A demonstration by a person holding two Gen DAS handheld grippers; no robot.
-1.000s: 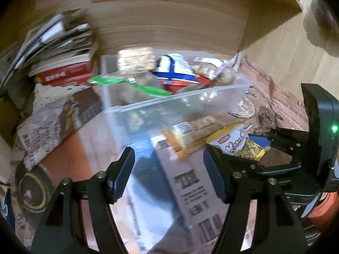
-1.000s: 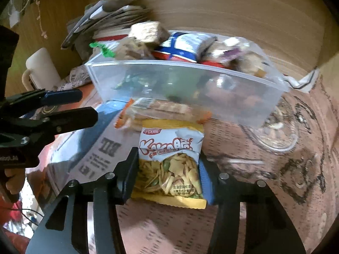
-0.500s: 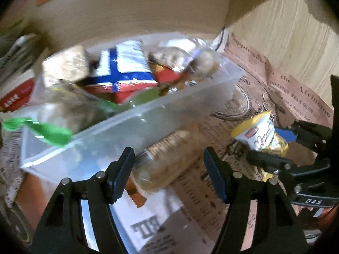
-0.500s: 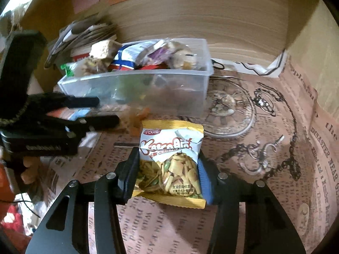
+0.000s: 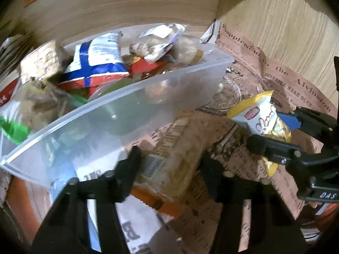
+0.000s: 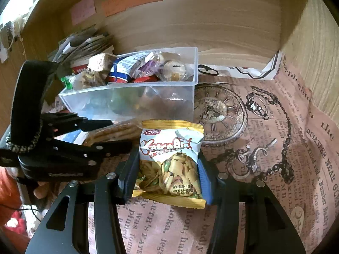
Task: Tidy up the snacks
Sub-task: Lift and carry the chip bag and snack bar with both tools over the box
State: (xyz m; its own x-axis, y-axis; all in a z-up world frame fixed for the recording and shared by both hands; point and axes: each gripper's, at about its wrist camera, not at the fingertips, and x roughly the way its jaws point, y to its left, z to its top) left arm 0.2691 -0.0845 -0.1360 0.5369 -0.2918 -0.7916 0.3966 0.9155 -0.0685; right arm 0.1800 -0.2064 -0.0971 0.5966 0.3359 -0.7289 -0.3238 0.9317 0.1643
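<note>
- Right tool [image 6: 168, 176] — clamped on the yellow chip bag [image 6: 169, 165], just in front of the clear snack bin [image 6: 131, 99].
- Left tool [image 5: 169, 160] — fingers spread wide either side of a cracker pack [image 5: 175, 158] lying beside the bin on the counter [image 6: 264, 148]; contact unclear.

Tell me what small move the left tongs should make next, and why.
Probably close the left tongs on the cracker pack: it lies between their open fingers, outside the clear bin. The right tongs already grip the yellow chip bag.
</note>
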